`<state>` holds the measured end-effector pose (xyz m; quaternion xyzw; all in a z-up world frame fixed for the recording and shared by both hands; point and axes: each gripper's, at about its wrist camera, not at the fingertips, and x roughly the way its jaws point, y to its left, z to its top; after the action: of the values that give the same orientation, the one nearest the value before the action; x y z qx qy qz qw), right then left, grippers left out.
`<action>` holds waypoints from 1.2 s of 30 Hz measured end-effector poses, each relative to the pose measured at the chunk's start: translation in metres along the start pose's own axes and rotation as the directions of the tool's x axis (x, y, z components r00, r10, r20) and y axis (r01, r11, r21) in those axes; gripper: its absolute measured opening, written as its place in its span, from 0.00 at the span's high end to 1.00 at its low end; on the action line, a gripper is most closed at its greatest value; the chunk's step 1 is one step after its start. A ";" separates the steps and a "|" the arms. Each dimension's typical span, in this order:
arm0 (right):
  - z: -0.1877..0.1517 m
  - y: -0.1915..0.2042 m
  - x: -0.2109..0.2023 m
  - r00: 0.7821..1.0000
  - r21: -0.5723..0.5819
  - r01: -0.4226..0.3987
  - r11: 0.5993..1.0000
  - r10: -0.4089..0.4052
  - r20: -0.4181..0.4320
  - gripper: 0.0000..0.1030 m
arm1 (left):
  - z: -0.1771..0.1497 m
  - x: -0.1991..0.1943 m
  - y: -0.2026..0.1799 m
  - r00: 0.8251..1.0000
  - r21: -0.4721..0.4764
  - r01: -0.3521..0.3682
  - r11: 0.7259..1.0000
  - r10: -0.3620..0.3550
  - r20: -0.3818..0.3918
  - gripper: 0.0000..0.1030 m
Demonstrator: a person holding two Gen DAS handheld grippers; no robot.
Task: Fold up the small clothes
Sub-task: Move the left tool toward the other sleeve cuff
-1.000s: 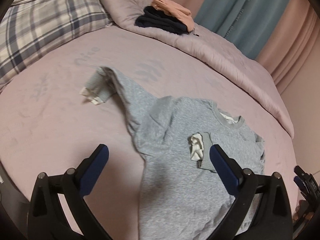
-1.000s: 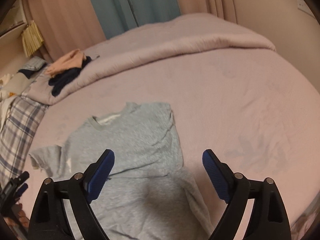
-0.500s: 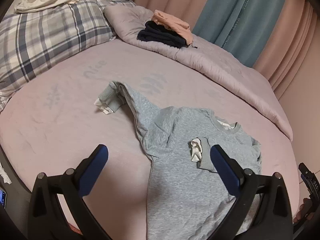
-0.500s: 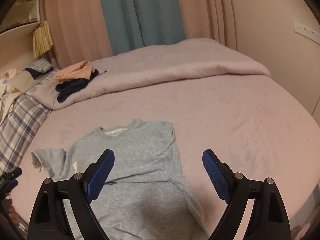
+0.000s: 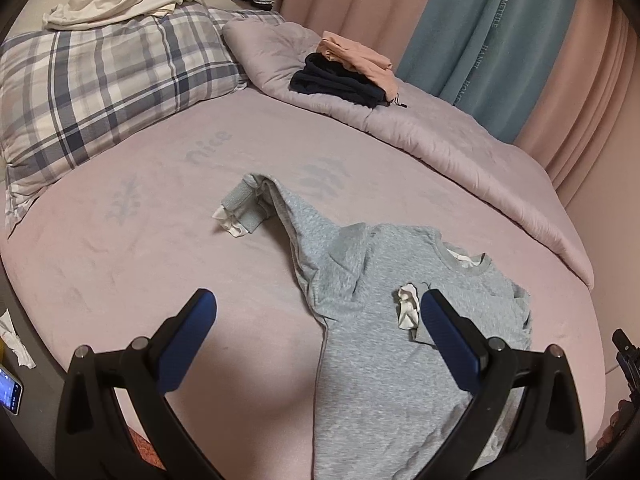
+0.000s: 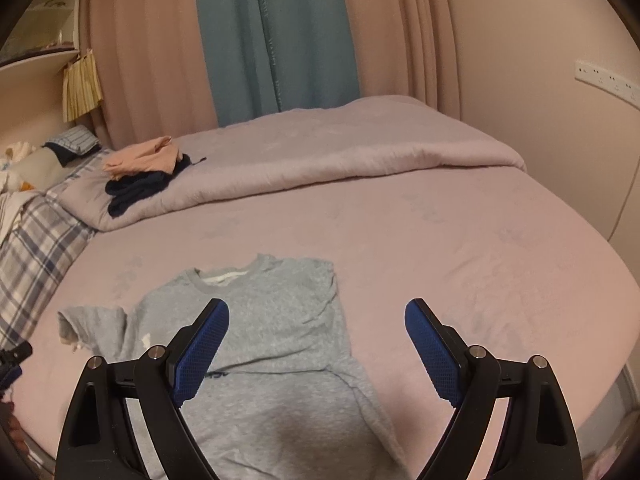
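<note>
Both my grippers have lifted back: left gripper (image 5: 316, 308) and right gripper (image 6: 316, 320) hover spread wide, grasping nothing. Grey sweatshirt (image 5: 384, 340) lies on the pink bed (image 5: 132, 256), one sleeve (image 5: 256, 204) flung outward.

Colours on your bed

You see a grey sweatshirt (image 5: 384, 360) on the pink sheet (image 5: 140, 248), a blue-and-white checked pillow (image 5: 108, 80) at the head edge, and teal curtain (image 6: 276, 36) between pink ones.
</note>
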<state>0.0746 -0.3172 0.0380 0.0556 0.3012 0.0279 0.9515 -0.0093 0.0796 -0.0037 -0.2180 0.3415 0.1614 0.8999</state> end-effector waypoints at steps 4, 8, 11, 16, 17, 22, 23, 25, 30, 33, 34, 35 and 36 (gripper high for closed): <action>-0.001 0.002 -0.001 1.000 0.002 0.006 1.000 -0.006 0.001 0.14 | 0.001 0.000 0.002 1.000 0.002 -0.002 1.000 0.002 -0.002 0.01; -0.002 0.006 -0.002 1.000 -0.006 -0.004 1.000 0.004 -0.001 0.14 | 0.002 0.002 0.005 1.000 -0.002 0.009 1.000 -0.009 0.008 0.01; -0.003 0.007 -0.002 1.000 -0.006 -0.012 1.000 0.012 -0.003 0.14 | 0.004 0.007 0.009 1.000 -0.020 0.020 1.000 -0.020 0.004 0.01; -0.005 0.009 -0.002 1.000 -0.006 -0.021 1.000 0.021 -0.011 0.14 | 0.015 0.026 0.012 0.998 -0.054 0.047 0.997 -0.049 -0.026 0.01; -0.005 0.009 -0.003 1.000 -0.005 -0.021 1.000 0.021 -0.012 0.14 | 0.017 0.030 0.012 0.998 -0.061 0.050 0.997 -0.052 -0.029 0.01; -0.007 0.009 -0.002 1.000 0.001 -0.019 1.000 0.019 -0.021 0.14 | 0.035 0.053 0.015 0.993 -0.114 0.099 0.988 -0.106 -0.050 0.02; -0.007 0.009 -0.002 1.000 0.003 -0.017 1.000 0.018 -0.023 0.14 | 0.038 0.057 0.016 0.992 -0.123 0.107 0.987 -0.115 -0.053 0.02; -0.008 0.008 -0.002 1.000 0.004 -0.016 1.000 0.016 -0.027 0.14 | 0.044 0.067 0.019 0.990 -0.145 0.115 0.983 -0.125 -0.062 0.02; -0.009 0.007 -0.001 1.000 0.013 -0.003 1.000 0.003 -0.029 0.14 | 0.054 0.092 0.027 0.988 -0.193 0.105 0.976 -0.124 -0.088 0.07; -0.010 0.006 0.000 0.999 0.019 0.002 1.000 -0.002 -0.035 0.14 | 0.059 0.108 0.034 0.983 -0.236 0.127 0.963 -0.154 -0.096 0.19; -0.011 0.006 0.001 0.999 0.020 0.005 1.000 -0.004 -0.039 0.14 | 0.061 0.114 0.036 0.981 -0.251 0.138 0.958 -0.167 -0.097 0.22; -0.011 0.006 0.002 0.999 0.020 0.006 1.000 -0.005 -0.041 0.14 | 0.063 0.120 0.040 0.978 -0.267 0.149 0.952 -0.181 -0.099 0.26; -0.012 0.005 0.003 0.999 0.021 0.007 1.000 -0.006 -0.045 0.14 | 0.064 0.123 0.043 0.978 -0.278 0.149 0.949 -0.184 -0.102 0.29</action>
<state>0.0701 -0.3111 0.0274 0.0638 0.3228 0.0228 0.9440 0.0946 0.1653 -0.0572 -0.3759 0.3532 0.1154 0.8489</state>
